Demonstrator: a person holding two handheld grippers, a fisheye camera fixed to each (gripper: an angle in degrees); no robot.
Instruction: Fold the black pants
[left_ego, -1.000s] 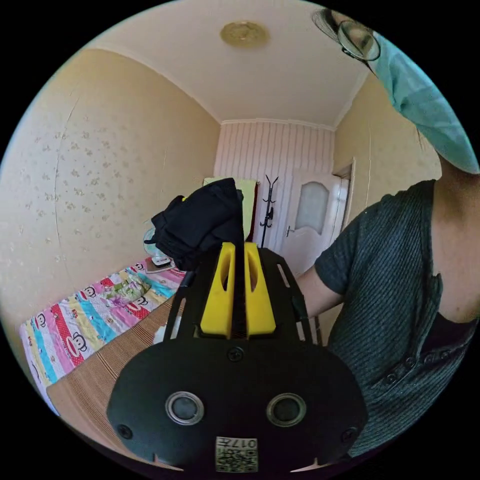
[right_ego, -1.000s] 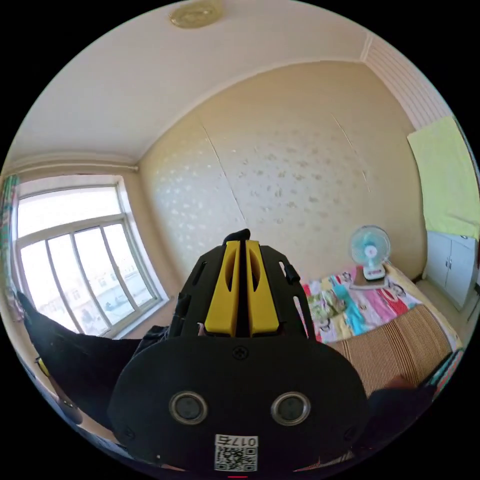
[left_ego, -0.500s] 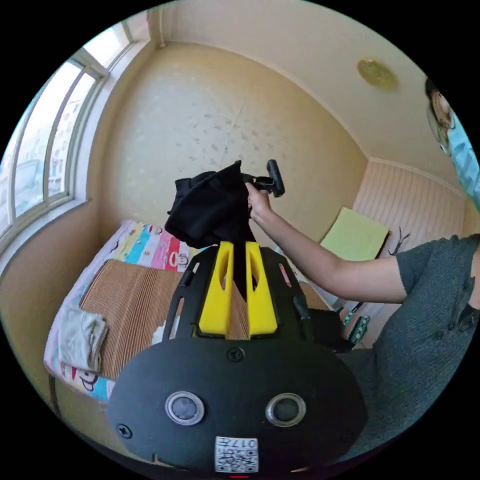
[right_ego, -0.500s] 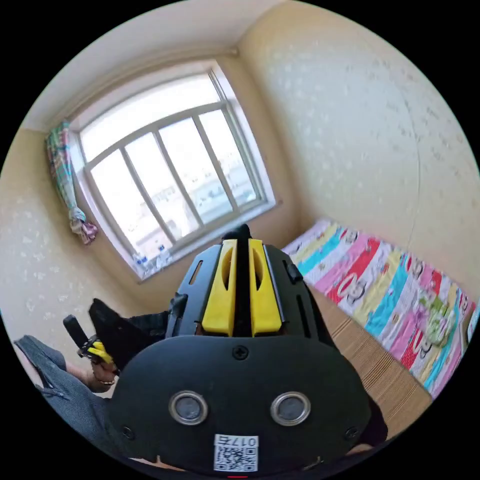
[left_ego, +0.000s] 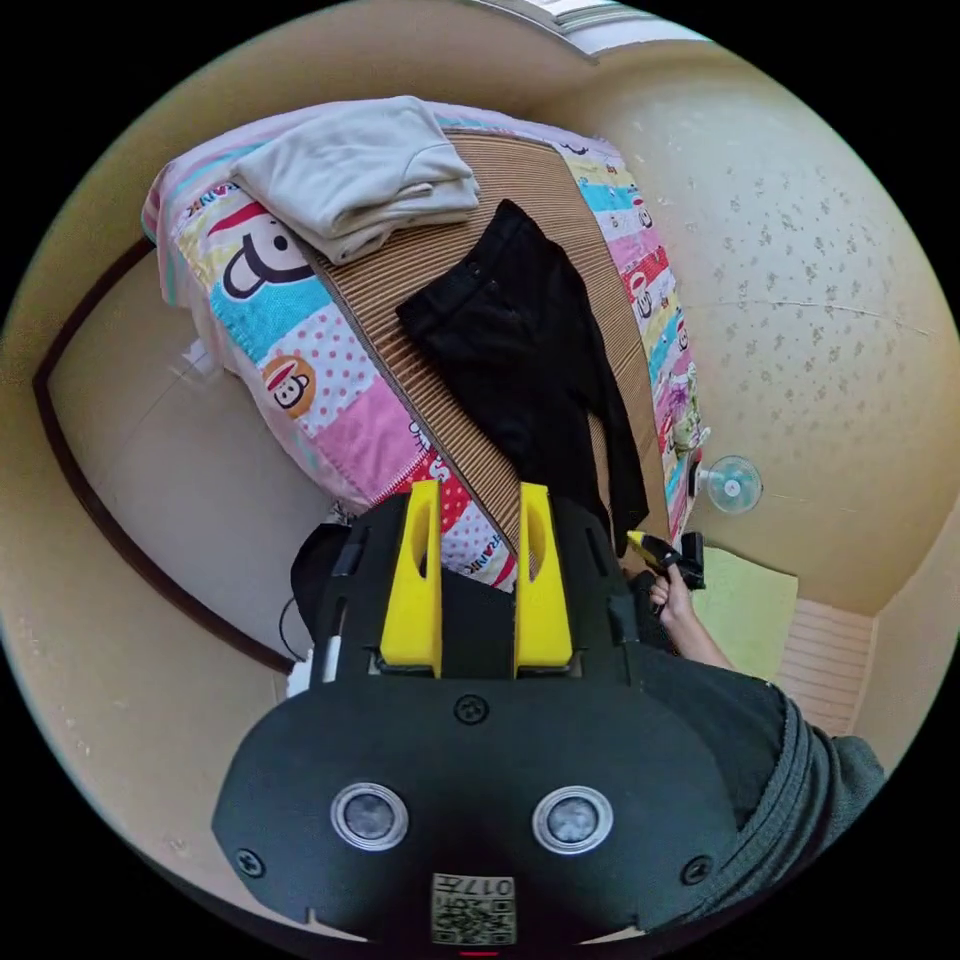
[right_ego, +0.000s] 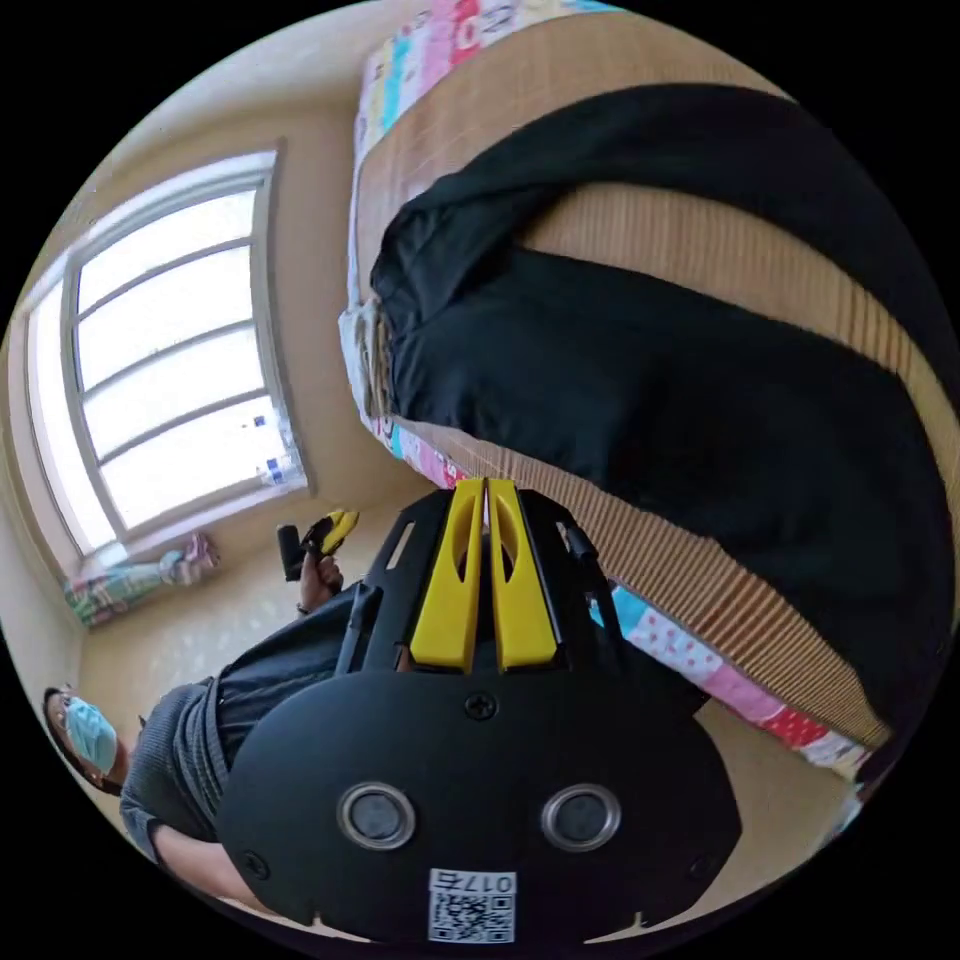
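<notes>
— Two garments on the bed (left_ego: 300, 330), am I right?

— Yes, two. One pair of black pants (left_ego: 530, 370) lies spread flat along a ribbed tan mat (left_ego: 440, 260), with both legs stretched out side by side. One pale grey garment (left_ego: 360, 175) sits folded in a soft, thick stack at the end of the bed, near the waistband but apart from it.

— What is under the mat?

— One cartoon-print sheet in patches of pink, blue, yellow and red. The mat itself looks like fine woven cane, lined in narrow ridges.

— And the tools?

— Two, each with a matte black body and two yellow fingers (left_ego: 425, 570). The left gripper (left_ego: 480, 510) has its fingers parallel and set wide apart, nothing between them, held off the edge of the bed. The right gripper (right_ego: 486, 500) has its fingers narrowed to a thin slit, and they grasp nothing.

— How close is that one to the cloth?

— Its view shows the black pants (right_ego: 680, 400) broad, smooth and dull, just beyond the tips, without touching them.

— Anything else?

— One small round fan (left_ego: 733, 485) stands by the speckled wall.
</notes>
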